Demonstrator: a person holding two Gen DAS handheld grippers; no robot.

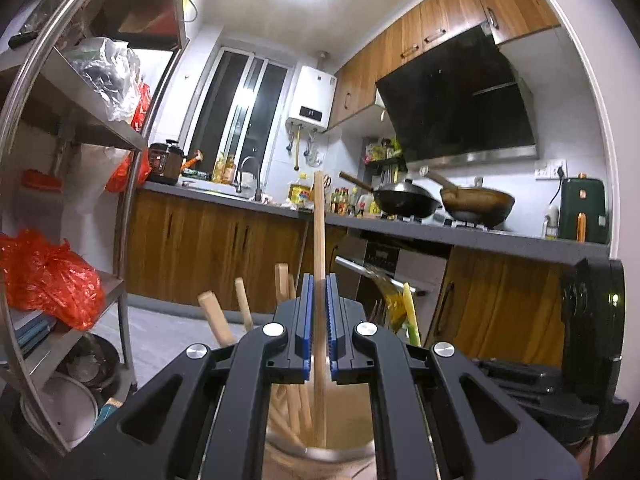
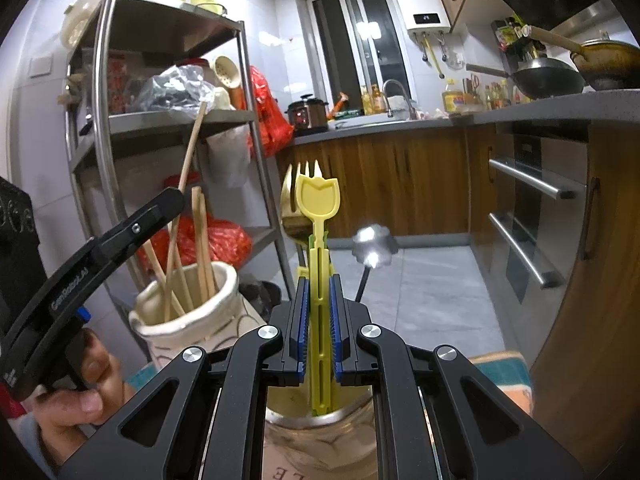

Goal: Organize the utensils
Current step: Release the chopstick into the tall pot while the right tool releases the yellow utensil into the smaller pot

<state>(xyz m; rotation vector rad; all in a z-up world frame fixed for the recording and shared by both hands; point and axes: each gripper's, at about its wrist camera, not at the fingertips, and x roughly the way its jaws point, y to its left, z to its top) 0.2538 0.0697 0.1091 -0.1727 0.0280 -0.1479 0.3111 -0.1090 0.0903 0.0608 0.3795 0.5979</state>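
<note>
A yellow plastic fork point(image 2: 318, 216) with a slotted handle is clamped upright between the blue pads of the right claw point(image 2: 319, 320), its lower end reaching into a glass jar with a metal rim point(image 2: 320, 420) directly below. A gold metal fork point(image 2: 291, 204) and a silver flower-shaped utensil head point(image 2: 374, 246) are seen just behind it. To the left, a wooden chopstick point(image 2: 192, 152) is gripped by the black left claw point(image 2: 176, 196) above a cream ceramic holder point(image 2: 184, 320) filled with more chopsticks, and a hand point(image 2: 80, 392) is wrapped around that claw's handle.

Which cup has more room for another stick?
The glass jar under the right hand-held gripper has room beside the yellow fork. The white holder is crowded with chopsticks.
</note>
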